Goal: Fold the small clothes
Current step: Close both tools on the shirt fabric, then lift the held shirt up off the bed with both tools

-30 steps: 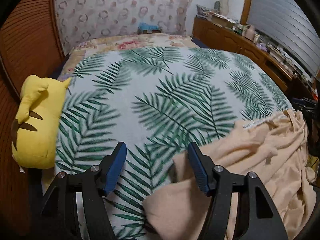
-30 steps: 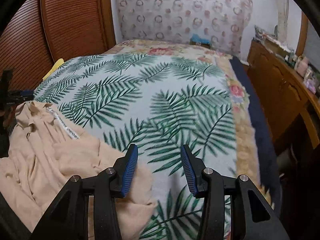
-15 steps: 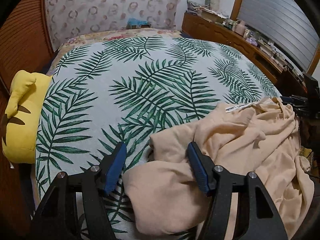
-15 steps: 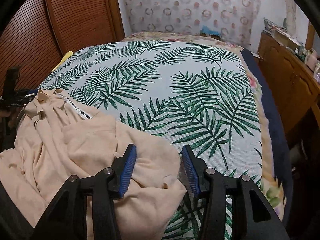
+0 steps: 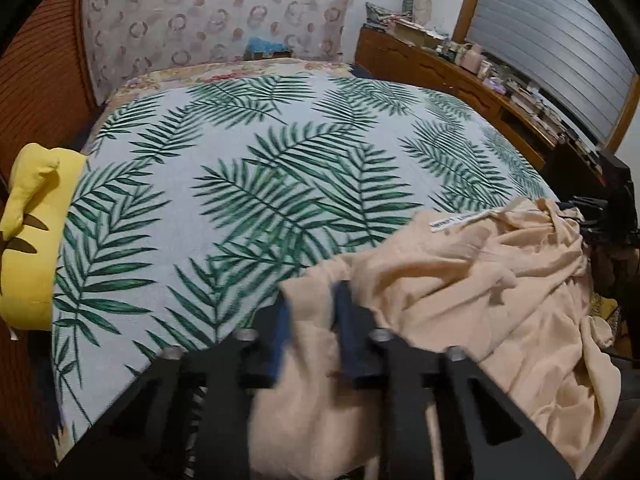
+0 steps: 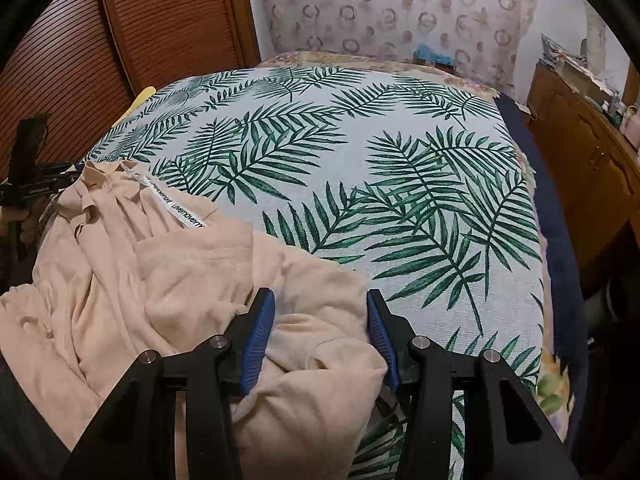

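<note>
The left gripper (image 5: pixel 310 320) is pinching a fold of the peach garment (image 5: pixel 480 280), its blue pads drawn close together with a band of cloth standing up between them; that part of the left wrist view is blurred. From the pinch, the garment is spreading toward 3 o'clock in loose ridges and hanging over the near edge of the bed at 4 o'clock. A white label (image 5: pixel 460 221) is lying on it at 1 o'clock, the print too small to read there.

The right gripper (image 6: pixel 320 332) is sitting with its jaws spread wide, the blue pads (image 6: pixel 258 344) on either side of a rumpled corner of the same garment (image 6: pixel 160 272), cloth lying between them without being squeezed. From there the garment is bunching toward 9 and 10 o'clock, where its white label (image 6: pixel 176 208) is showing dark lettering.

The garment is resting on the palm-leaf bedspread (image 5: pixel 260 184), which is filling the middle of both views out to 12 o'clock. A yellow plush toy (image 5: pixel 32 232) is sitting at the bed's edge at 9 o'clock in the left wrist view. A patterned wall hanging (image 6: pixel 400 12) is standing at 12 o'clock, a wooden dresser (image 6: pixel 592 168) is running along at 3 o'clock in the right wrist view, and slatted wooden doors (image 6: pixel 140 40) are closing off 10 o'clock.
</note>
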Tool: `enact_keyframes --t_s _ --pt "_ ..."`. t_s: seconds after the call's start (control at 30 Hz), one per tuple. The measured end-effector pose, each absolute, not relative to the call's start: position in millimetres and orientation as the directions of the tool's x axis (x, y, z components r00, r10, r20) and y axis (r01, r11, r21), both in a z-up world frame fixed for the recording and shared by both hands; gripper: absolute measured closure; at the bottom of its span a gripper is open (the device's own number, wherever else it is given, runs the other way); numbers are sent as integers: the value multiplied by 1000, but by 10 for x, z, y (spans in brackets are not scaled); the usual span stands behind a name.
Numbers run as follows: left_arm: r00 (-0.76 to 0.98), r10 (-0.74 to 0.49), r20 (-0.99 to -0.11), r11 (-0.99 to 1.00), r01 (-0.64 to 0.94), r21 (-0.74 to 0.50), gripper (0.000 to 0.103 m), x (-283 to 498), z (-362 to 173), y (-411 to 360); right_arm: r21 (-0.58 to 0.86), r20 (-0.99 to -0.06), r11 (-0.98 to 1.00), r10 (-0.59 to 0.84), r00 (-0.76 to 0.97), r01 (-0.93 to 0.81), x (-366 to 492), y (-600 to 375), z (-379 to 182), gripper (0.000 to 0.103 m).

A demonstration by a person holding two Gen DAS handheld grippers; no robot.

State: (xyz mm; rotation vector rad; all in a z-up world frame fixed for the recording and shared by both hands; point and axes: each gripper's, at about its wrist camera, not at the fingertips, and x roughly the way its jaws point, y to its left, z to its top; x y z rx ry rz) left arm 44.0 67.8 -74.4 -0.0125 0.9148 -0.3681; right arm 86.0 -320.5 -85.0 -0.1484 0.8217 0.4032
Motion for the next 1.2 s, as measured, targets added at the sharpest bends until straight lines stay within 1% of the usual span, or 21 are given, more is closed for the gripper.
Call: enact_keyframes --t_s 0.07,0.1,0.17,0.23,0.57,0.67,0.7,0.77,0.9,1.0,1.07,1.1,1.2 --pt "559 -321 -765 936 311 -166 90 407 -722 656 38 -735 908 308 604 -417 825 -3177 -850 67" --pt "565 -326 -758 935 313 -169 91 382 -695 656 34 -735 906 309 604 -422 805 -3160 -853 68" --pt "579 -343 -740 931 315 -185 92 329 -634 661 23 -730 899 313 608 -437 752 -3119 -846 84" --pt "602 -356 -715 929 310 -202 92 266 -529 683 24 -709 895 330 623 -446 691 -3117 -784 88" --pt "695 -392 -602 918 337 -208 93 -83 9 690 57 -560 880 419 715 -471 301 -3304 -316 91" --pt "733 -426 -530 905 347 -248 94 -237 248 731 62 -500 863 461 733 -501 85 -3307 -112 92" --pt "747 -447 -492 894 360 -265 94 -320 388 747 64 -481 857 475 737 -511 15 -3332 -25 92" --pt "769 -462 -442 886 377 -270 94 -420 611 766 54 -430 841 506 748 -538 -152 -3341 242 92" --pt "816 -478 -325 875 412 -253 94 -589 1238 843 21 -336 815 552 764 -579 -415 -3361 863 92" --pt "861 -445 -245 893 408 -190 94 -664 1721 894 -44 -252 803 566 785 -594 -624 -3363 1379 92" --pt "883 -426 -198 903 401 -158 94 -696 1984 928 -93 -196 809 556 807 -580 -745 -3369 1704 92" --pt "899 -409 -158 911 392 -127 94 -732 2179 946 -112 -167 807 560 811 -580 -805 -3383 1855 92" --pt "925 -371 -82 927 364 -89 94 -778 2527 1019 -162 -68 826 536 842 -539 -953 -3438 2273 92"
